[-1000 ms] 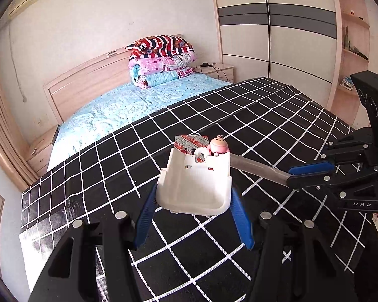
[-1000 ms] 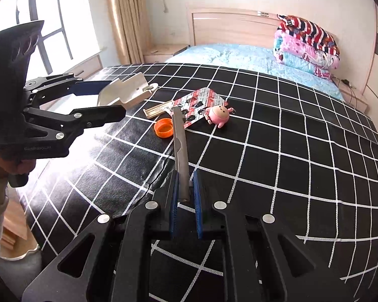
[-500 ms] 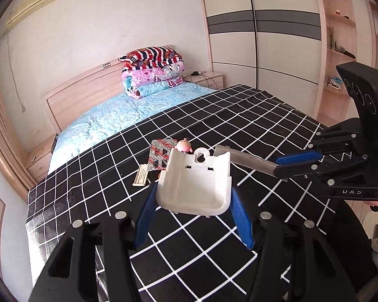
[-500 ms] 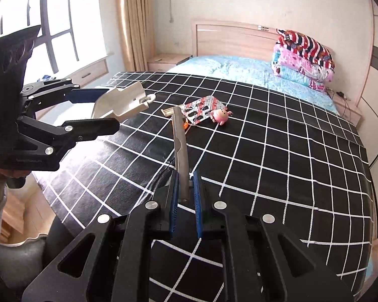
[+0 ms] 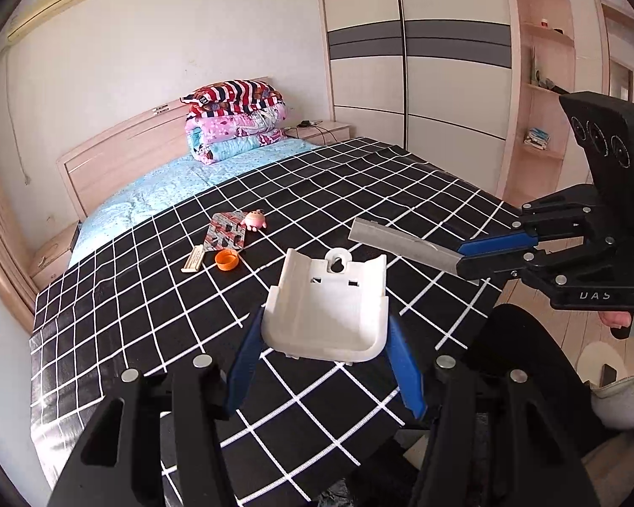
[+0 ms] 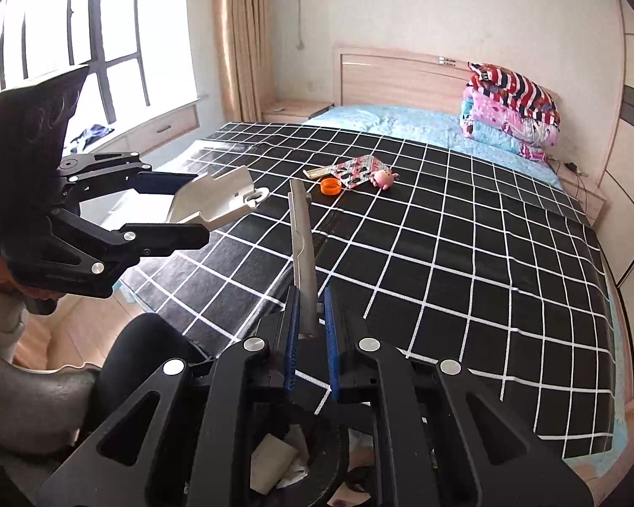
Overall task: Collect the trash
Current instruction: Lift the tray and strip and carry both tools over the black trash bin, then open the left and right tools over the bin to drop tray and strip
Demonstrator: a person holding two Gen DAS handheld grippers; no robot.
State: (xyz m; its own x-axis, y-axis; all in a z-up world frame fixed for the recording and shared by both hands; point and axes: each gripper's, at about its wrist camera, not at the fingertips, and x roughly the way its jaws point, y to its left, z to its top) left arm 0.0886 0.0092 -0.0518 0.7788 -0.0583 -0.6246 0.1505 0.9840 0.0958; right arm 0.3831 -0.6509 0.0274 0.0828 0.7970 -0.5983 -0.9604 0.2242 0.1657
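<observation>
My left gripper [image 5: 323,331] is shut on a white plastic dustpan [image 5: 325,295], held above the foot end of the black checked bedspread [image 5: 401,194]. My right gripper [image 6: 310,310] is shut on a flat grey scraper bar [image 6: 302,236] that points toward the trash. Farther up the spread lie an orange bottle cap [image 5: 226,260], a silver-red blister pack [image 5: 226,232], a beige stick [image 5: 193,258] and a pink pig toy [image 5: 255,219]. The right wrist view shows the same cap [image 6: 330,186] and toy [image 6: 383,177], well ahead of both tools.
A dark bin [image 6: 274,460] with crumpled paper sits right under my right gripper, off the bed's foot. Folded quilts [image 5: 232,120] are stacked at the headboard. The wardrobe [image 5: 444,63] stands on one side, the window [image 6: 84,38] and curtain on the other.
Both grippers have drawn back from the trash toward the foot of the bed, still gripping dustpan and bar. The trash now looks farther off, and the bin has come into view below.
</observation>
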